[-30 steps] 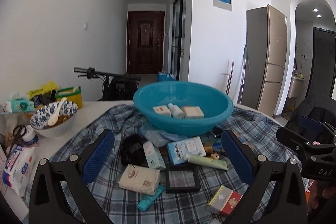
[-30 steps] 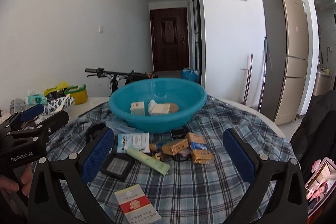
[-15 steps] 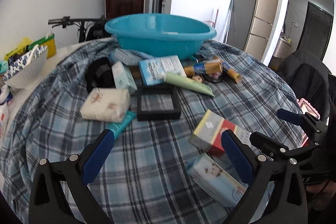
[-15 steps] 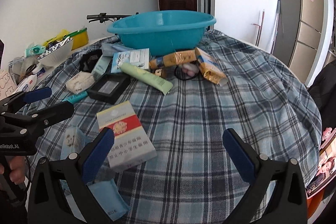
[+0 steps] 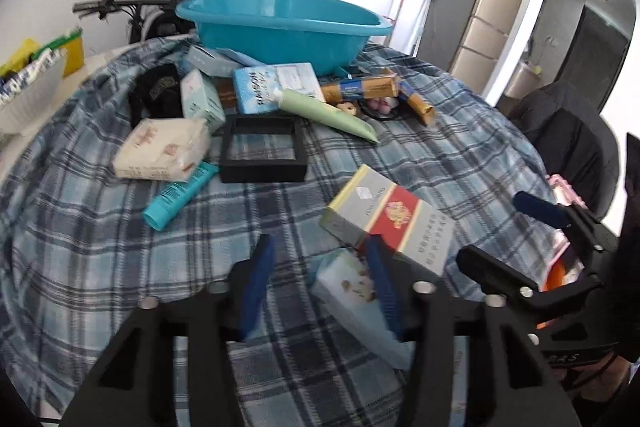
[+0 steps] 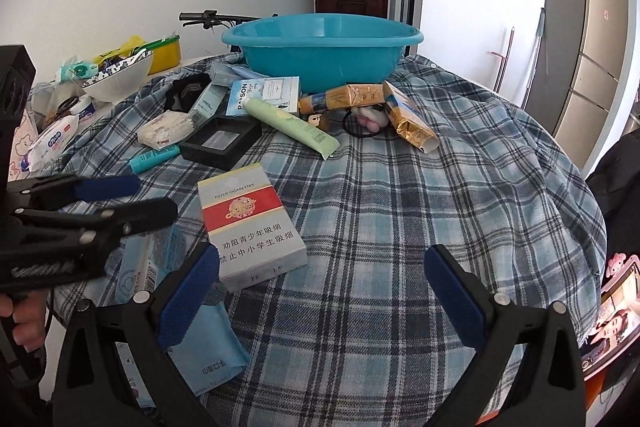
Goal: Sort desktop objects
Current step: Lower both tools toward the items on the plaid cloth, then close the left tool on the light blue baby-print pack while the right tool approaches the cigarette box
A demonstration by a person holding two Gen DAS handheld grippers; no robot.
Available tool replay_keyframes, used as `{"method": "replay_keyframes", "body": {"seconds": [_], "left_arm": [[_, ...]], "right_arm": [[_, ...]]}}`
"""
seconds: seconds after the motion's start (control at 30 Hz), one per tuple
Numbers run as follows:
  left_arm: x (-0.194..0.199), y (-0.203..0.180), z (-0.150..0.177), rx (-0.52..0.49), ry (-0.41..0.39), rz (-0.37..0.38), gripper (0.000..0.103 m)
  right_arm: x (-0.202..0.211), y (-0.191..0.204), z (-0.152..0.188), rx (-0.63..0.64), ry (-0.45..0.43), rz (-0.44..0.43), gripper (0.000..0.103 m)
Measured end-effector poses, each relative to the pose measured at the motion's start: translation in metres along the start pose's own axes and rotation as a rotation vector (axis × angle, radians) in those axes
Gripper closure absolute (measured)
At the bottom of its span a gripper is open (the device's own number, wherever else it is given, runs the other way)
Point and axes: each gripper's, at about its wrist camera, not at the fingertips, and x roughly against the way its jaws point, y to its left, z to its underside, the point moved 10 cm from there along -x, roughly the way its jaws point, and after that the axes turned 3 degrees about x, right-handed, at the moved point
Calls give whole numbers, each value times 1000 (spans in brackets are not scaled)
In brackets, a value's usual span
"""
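Closing my left hand-held gripper (image 5: pixel 316 287) on a pale blue box (image 5: pixel 352 291) lying well short of the blue basin (image 5: pixel 280 27), nothing pinched yet; right hand-held gripper (image 6: pixel 320 295) hangs spread and empty. Nearly everything on the desk (image 6: pixel 440 187) remains unsorted before that basin, I'd judge.

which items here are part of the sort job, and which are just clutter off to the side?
Job:
teal basin
cigarette pack
green tube
black frame box
tissue pack
pale blue box, between the closing left gripper jaws
right gripper, open

Lying about:
patterned bowl
yellow container
fridge
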Motion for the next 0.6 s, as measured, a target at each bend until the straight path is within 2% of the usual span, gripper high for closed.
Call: {"method": "replay_keyframes", "body": {"seconds": [0.1, 0.3, 0.6], "left_arm": [[0, -2, 0, -13, 3, 2, 59], [-1, -7, 1, -4, 20, 49, 71], [-4, -6, -2, 17, 18, 77, 77]], "right_arm": [[-2, 0, -1, 1, 2, 0, 1], [-5, 7, -3, 13, 5, -11, 1], [-4, 7, -5, 7, -2, -10, 1]]}}
